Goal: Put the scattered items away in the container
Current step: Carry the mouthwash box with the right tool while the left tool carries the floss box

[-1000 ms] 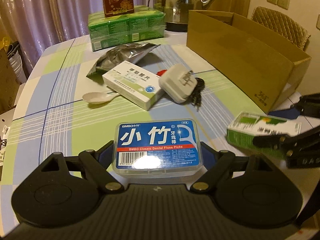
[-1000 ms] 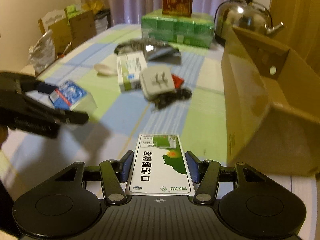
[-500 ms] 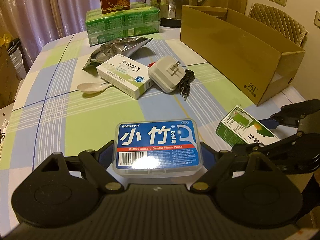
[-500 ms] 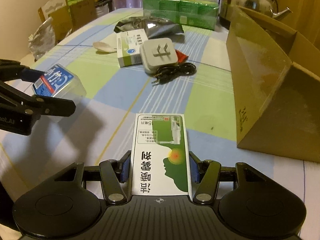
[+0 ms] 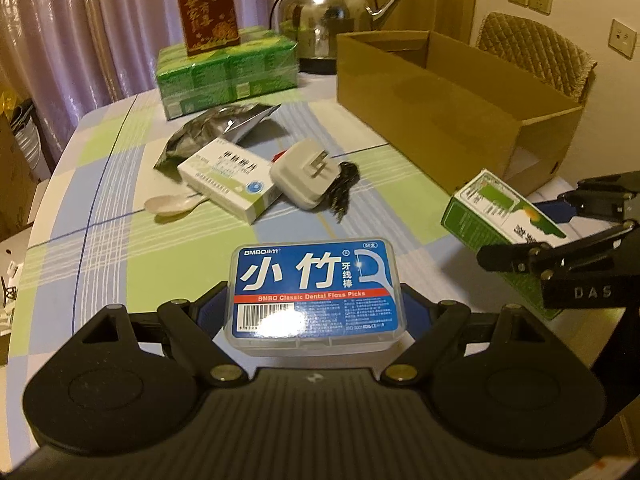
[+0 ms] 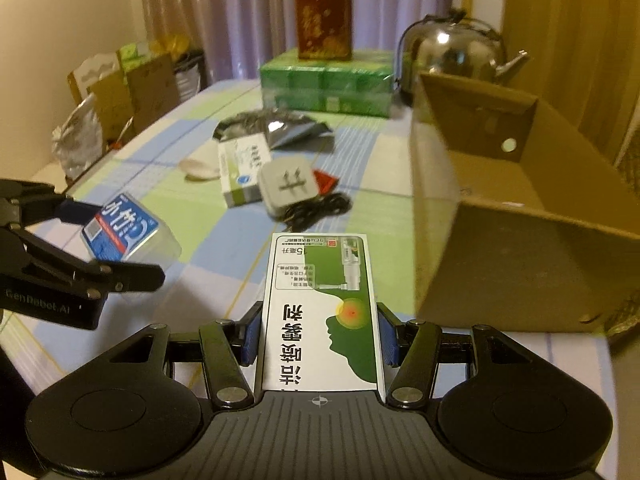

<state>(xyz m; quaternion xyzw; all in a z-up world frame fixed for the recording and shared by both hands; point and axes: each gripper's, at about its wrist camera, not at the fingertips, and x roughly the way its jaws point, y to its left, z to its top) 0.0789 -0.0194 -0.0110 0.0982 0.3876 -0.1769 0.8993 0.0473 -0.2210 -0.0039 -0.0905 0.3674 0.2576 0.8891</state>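
My left gripper (image 5: 314,310) is shut on a blue dental floss picks box (image 5: 316,292), held flat above the checked tablecloth. My right gripper (image 6: 320,336) is shut on a green and white spray box (image 6: 320,300), held above the table near the open cardboard box (image 6: 520,264). In the left wrist view the spray box (image 5: 492,208) hangs just before the cardboard box (image 5: 440,120). On the cloth lie a white medicine box (image 5: 232,180), a white charger (image 5: 304,176) with a black cable (image 5: 340,192), a white spoon (image 5: 168,205) and a foil pouch (image 5: 216,128).
At the table's far end stand a green tissue pack (image 5: 228,72) with a red box (image 5: 208,8) on top and a steel kettle (image 5: 328,16). A padded chair (image 5: 536,52) sits behind the cardboard box. Cartons and bags (image 6: 120,88) stand beyond the table's left edge.
Both grippers have risen with their boxes still held. The spray box has come up off the cloth, and the cardboard box's open top now shows from higher up.
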